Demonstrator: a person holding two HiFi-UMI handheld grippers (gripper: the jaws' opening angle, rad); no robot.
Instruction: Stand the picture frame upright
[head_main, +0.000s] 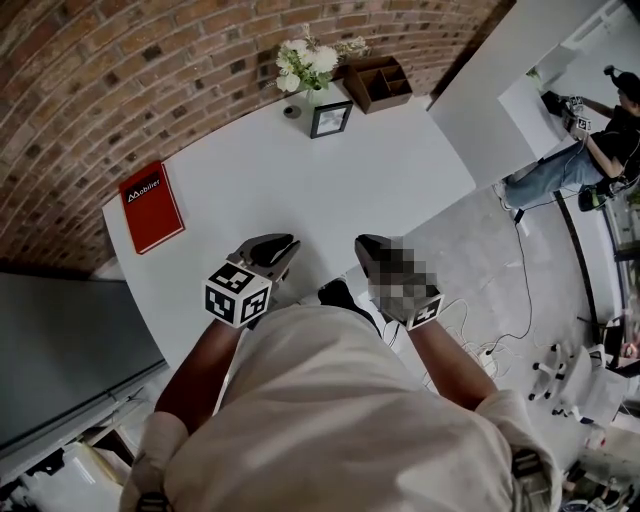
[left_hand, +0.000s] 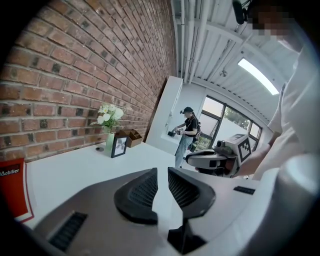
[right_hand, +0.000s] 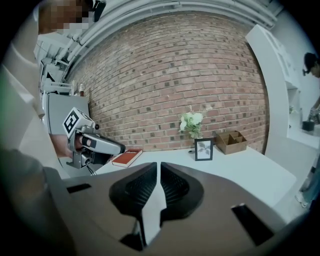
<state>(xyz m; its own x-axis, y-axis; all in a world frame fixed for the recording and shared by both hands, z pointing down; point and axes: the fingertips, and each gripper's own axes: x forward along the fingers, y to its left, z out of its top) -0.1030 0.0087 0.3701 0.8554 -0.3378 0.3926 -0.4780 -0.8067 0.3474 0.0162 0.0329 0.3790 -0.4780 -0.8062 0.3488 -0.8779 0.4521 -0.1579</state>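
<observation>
At the far end of the white table (head_main: 300, 190), close to the brick wall (head_main: 120, 80), the picture frame (head_main: 331, 118) already stands upright, a small black-edged rectangle with a pale mat and a leafy print facing the person. Just behind it is a slim vase of white flowers (head_main: 310, 68), soft and rounded against the rough red brick. A small dark round object (head_main: 292, 112) lies beside the vase. To the frame's right sits a brown wooden organizer (head_main: 380, 82) with open compartments. Well apart, near the table's left edge, a flat red book (head_main: 151, 206) lies with white lettering on its cover. Both tools are held at the near edge, far from the frame. The left gripper (head_main: 283, 243) has its ribbed black pads parted with only bare tabletop between them. The right gripper (head_main: 368, 245) has its pads drawn closer — a thin slit shows between them, and nothing is pinched. Each carries a cube with square markers. Beyond the table, on the grey floor, another person (head_main: 590, 140) in dark clothes stands at a white counter.
</observation>
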